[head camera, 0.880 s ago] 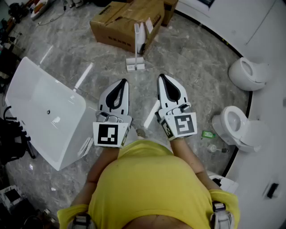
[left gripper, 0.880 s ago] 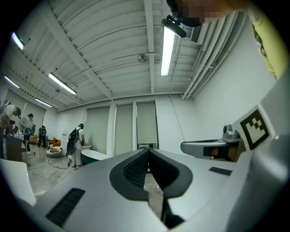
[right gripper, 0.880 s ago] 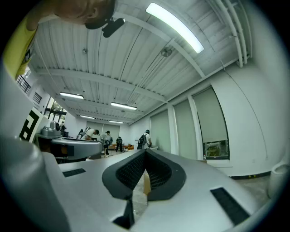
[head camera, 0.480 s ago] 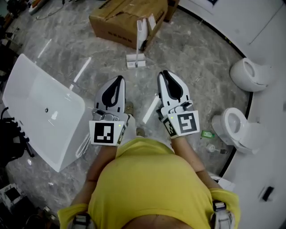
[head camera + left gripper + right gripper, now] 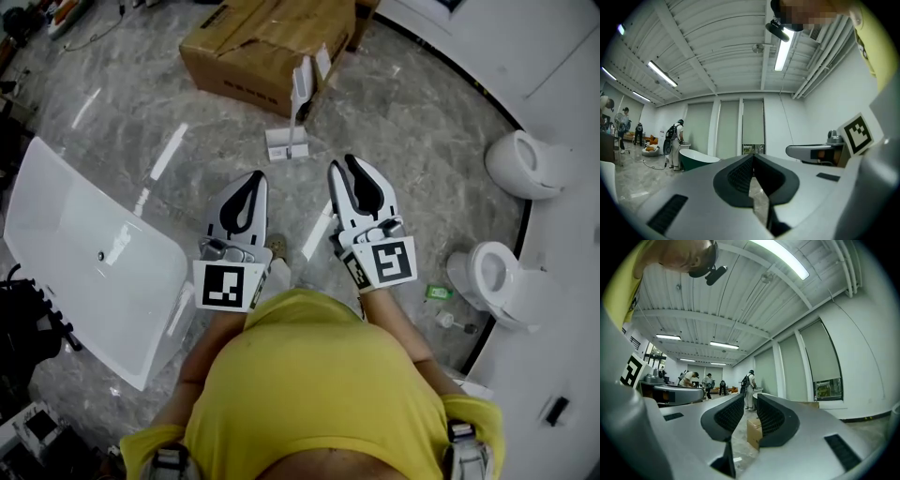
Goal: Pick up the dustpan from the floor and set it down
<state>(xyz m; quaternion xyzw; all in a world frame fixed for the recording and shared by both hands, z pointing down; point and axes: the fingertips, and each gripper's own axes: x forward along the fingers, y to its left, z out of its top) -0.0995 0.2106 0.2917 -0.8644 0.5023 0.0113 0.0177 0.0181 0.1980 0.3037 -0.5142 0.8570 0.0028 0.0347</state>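
The white dustpan (image 5: 287,143) stands upright on the grey marble floor, its long handle (image 5: 300,86) leaning by a cardboard box (image 5: 267,42). Both grippers are held level in front of the person's yellow shirt, short of the dustpan and apart from it. My left gripper (image 5: 255,176) (image 5: 753,158) is shut, its tips meeting with nothing between them. My right gripper (image 5: 340,164) (image 5: 750,397) stands a little open, and only floor and the distant box (image 5: 753,432) show through the gap. Each gripper shows at the edge of the other's view.
A white bathtub (image 5: 84,244) lies on the floor at the left. Two white toilets (image 5: 497,281) (image 5: 525,164) stand along the curved wall at the right, with a small green item (image 5: 437,292) beside them. Several people stand far back in the room (image 5: 675,143).
The head view has shifted slightly, so the floor things sit a little differently in the picture. Both grippers stay in front of the body, and nothing has been taken hold of.
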